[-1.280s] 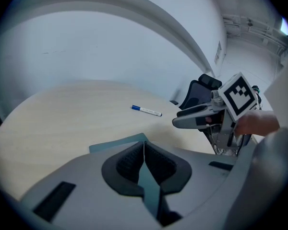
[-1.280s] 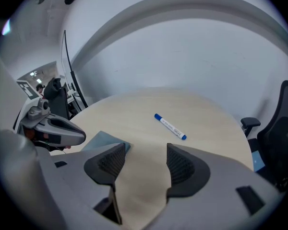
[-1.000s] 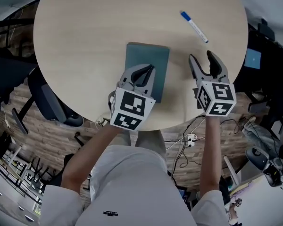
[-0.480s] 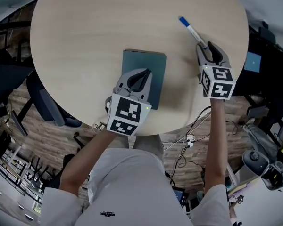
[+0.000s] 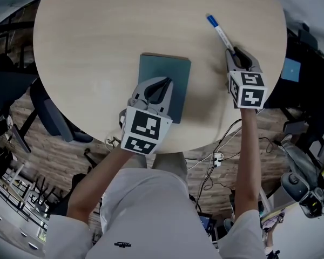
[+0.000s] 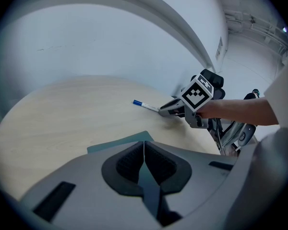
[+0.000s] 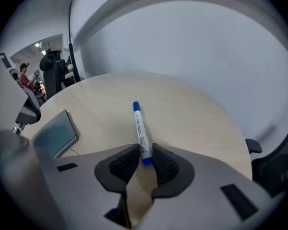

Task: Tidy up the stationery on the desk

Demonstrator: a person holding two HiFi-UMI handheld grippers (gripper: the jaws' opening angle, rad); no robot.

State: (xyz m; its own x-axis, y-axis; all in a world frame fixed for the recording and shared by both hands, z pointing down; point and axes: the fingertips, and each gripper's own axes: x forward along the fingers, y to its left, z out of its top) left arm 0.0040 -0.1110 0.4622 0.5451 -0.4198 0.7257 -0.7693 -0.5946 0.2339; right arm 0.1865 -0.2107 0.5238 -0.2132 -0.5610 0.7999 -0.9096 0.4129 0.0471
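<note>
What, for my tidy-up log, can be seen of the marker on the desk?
The marker is a slim pen with a white, plastic-looking barrel carrying small dark print, a blue cap at its far end and a blue near end. It lies flat on the pale wooden round table, towards its far right. Its near end sits between the pads of the right gripper, which press both sides. It lies apart from the teal notebook.

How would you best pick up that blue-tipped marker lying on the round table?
Pinch the marker across its slim barrel near the closer end, approaching lengthwise from the right gripper's side: it lies flat, pointing straight away.
</note>
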